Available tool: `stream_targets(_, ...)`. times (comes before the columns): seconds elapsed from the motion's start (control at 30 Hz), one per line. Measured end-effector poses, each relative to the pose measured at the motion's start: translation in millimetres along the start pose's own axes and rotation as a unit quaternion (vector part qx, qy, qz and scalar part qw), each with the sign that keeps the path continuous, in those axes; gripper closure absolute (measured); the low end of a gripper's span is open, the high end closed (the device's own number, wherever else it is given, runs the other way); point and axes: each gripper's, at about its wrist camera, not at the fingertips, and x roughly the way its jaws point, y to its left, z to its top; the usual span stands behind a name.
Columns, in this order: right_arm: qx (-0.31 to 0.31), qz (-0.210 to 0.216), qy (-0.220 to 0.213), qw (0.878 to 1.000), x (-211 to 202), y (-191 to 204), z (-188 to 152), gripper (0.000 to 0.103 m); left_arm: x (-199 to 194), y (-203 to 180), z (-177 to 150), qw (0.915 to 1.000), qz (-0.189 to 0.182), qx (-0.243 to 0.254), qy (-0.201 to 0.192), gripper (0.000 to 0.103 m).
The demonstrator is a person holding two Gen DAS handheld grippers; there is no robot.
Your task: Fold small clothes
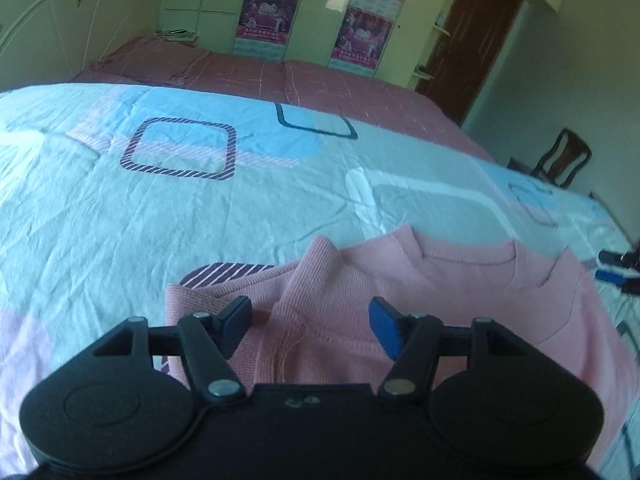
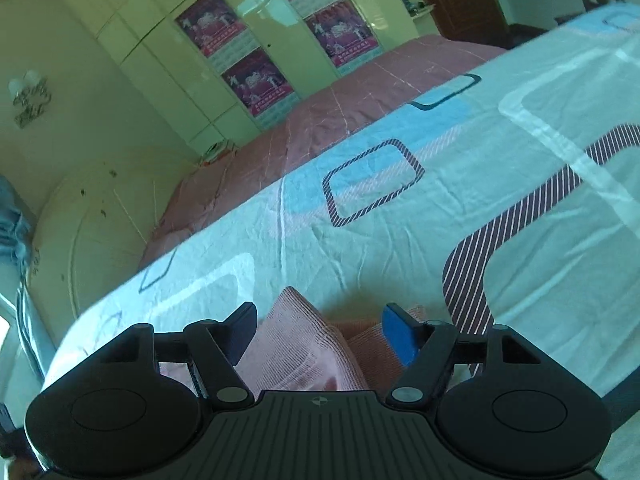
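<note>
A small pink ribbed sweater (image 1: 420, 292) lies on the patterned bedsheet (image 1: 160, 216), neckline facing away, its left sleeve folded over the body. My left gripper (image 1: 310, 326) is open just above the sweater's left shoulder, jaws wide apart with nothing between them. In the right wrist view, my right gripper (image 2: 320, 334) is open over a bunched pink part of the sweater (image 2: 296, 344), with the fabric between and below its jaws but not pinched. The right gripper's tips (image 1: 618, 268) also show at the far right of the left wrist view.
The light blue sheet with square patterns covers the near bed (image 2: 400, 216). A pink checked bedspread (image 1: 280, 80) lies beyond it. Wardrobes with posters (image 1: 268, 12) line the far wall. A wooden chair (image 1: 560, 156) and a brown door (image 1: 476, 32) are at the right.
</note>
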Motion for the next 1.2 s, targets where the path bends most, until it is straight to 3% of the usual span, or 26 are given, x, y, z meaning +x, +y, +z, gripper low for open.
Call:
stream_targets(0.07,-0.055,-0.012,0.024,0.998,13.8,11.6,-3.3,0.049,7.6,-5.5,-1.4,0.9996,0.013,0.024,0.012,0.058)
stream_targets(0.13,-0.114,-0.04,0.05,0.991,28.6,23.8,-10.6,0.055,12.0,-9.4,-1.1,0.999,0.024,0.036,0.01,0.069)
stream_targets(0.17,-0.147,-0.052,0.062,0.986,36.3,30.0,-17.5,0.063,12.8,-10.6,-0.8,0.9989,0.027,0.037,0.009,0.086)
stream_targets(0.2,-0.17,-0.056,0.072,0.981,41.9,34.3,-22.3,0.069,11.9,-11.5,-0.6,0.9989,0.029,0.037,0.005,0.096)
stream_targets(0.23,-0.184,-0.051,0.074,0.979,43.1,38.0,-25.6,0.092,7.5,-12.7,-1.0,0.9985,0.038,0.036,-0.012,0.097)
stream_targets(0.27,-0.192,-0.056,0.06,0.978,37.8,38.1,-28.6,0.095,-3.0,-13.3,-2.1,0.9972,0.049,0.024,-0.052,0.097)
stream_targets(0.3,-0.18,-0.059,0.024,0.982,28.7,37.6,-28.3,0.095,-14.6,-10.5,-4.4,0.9943,0.057,0.001,-0.091,0.097)
stream_targets(0.37,-0.126,-0.057,-0.025,0.99,14.0,27.8,-28.3,0.096,-27.0,-0.7,-8.1,0.9869,0.086,-0.057,-0.124,0.097)
stream_targets(0.47,-0.141,-0.071,-0.007,0.987,24.8,30.7,-38.9,0.096,-18.2,7.0,-10.0,0.985,0.09,-0.102,-0.106,0.097)
stream_targets(0.6,-0.112,-0.075,-0.005,0.991,29.3,22.6,-38.8,0.095,-15.8,1.6,-9.3,0.9869,0.098,-0.082,-0.099,0.097)
stream_targets(0.8,-0.108,-0.087,0.012,0.99,36.6,19.3,-41.1,0.096,0.1,2.5,-17.6,0.9891,0.108,-0.069,-0.073,0.096)
stream_targets(0.93,-0.128,-0.094,0.013,0.987,37.0,25.3,-44.1,0.095,3.8,-7.2,-17.2,0.9895,0.123,-0.034,-0.067,0.095)
stream_targets(1.0,-0.13,-0.094,0.011,0.987,36.1,26.0,-44.1,0.081,4.5,-11.2,-15.6,0.9895,0.129,-0.019,-0.064,0.09)
stream_targets(1.03,-0.132,-0.089,0.008,0.987,33.5,26.8,-43.8,0.063,4.7,-13.4,-15.3,0.9895,0.131,-0.01,-0.061,0.085)
stream_targets(1.13,-0.152,-0.1,0.004,0.983,29.4,32.2,-46.3,0.059,5.7,-21.1,-14.0,0.9885,0.14,0.016,-0.055,0.075)
stream_targets(1.2,-0.151,-0.1,0.008,0.983,30.3,31.5,-47.2,0.059,5.6,-24.1,-14.1,0.9879,0.143,0.024,-0.053,0.06)
